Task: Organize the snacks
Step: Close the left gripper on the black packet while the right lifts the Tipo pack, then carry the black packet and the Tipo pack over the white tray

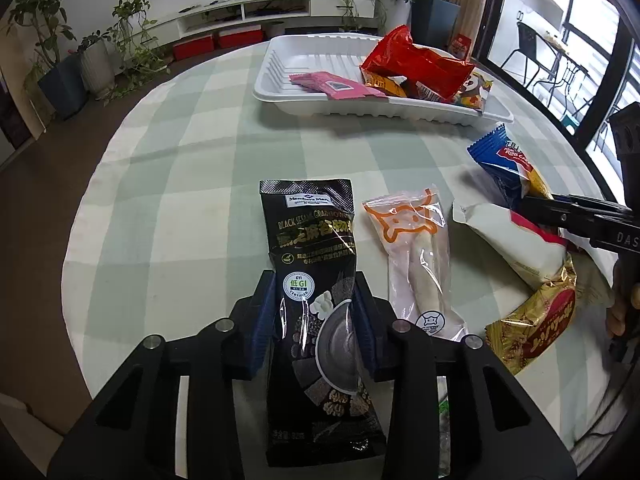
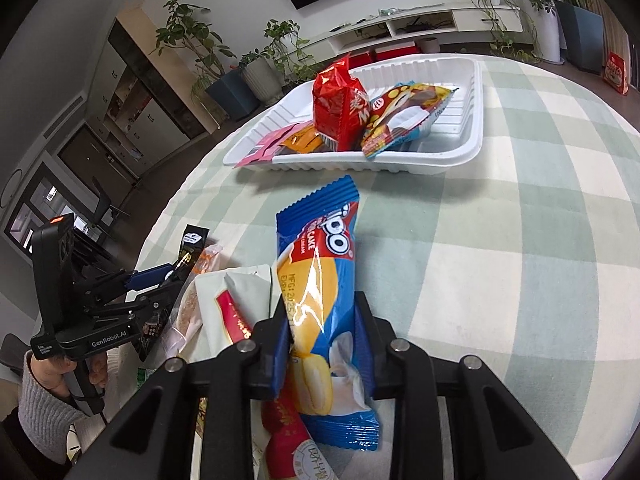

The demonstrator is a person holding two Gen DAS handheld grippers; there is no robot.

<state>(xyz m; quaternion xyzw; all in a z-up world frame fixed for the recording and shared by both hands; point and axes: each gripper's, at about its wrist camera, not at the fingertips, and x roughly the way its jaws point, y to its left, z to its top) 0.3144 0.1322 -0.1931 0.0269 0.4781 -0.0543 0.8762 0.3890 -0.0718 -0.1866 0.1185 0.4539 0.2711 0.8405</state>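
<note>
My left gripper (image 1: pixel 316 300) is shut on a black sesame snack packet (image 1: pixel 312 240), its top pointing away over the checked table. My right gripper (image 2: pixel 322 320) is shut on a blue and yellow cake packet (image 2: pixel 320 272); that packet (image 1: pixel 504 164) and the right gripper (image 1: pixel 532 208) show at the right in the left wrist view. The left gripper (image 2: pixel 168 280) with the black packet (image 2: pixel 192 244) shows at the left in the right wrist view. A white tray (image 1: pixel 280 68) at the far side holds a red bag (image 1: pixel 416 64), a pink packet (image 1: pixel 336 86) and other snacks; the tray (image 2: pixel 476 112) shows in the right wrist view too.
On the table lie a clear packet with an orange cat outline (image 1: pixel 412 248), a white packet with red (image 1: pixel 512 240) and a gold packet (image 1: pixel 536 316). The round table (image 1: pixel 180 160) has a green checked cloth. Potted plants and a low TV shelf stand beyond it.
</note>
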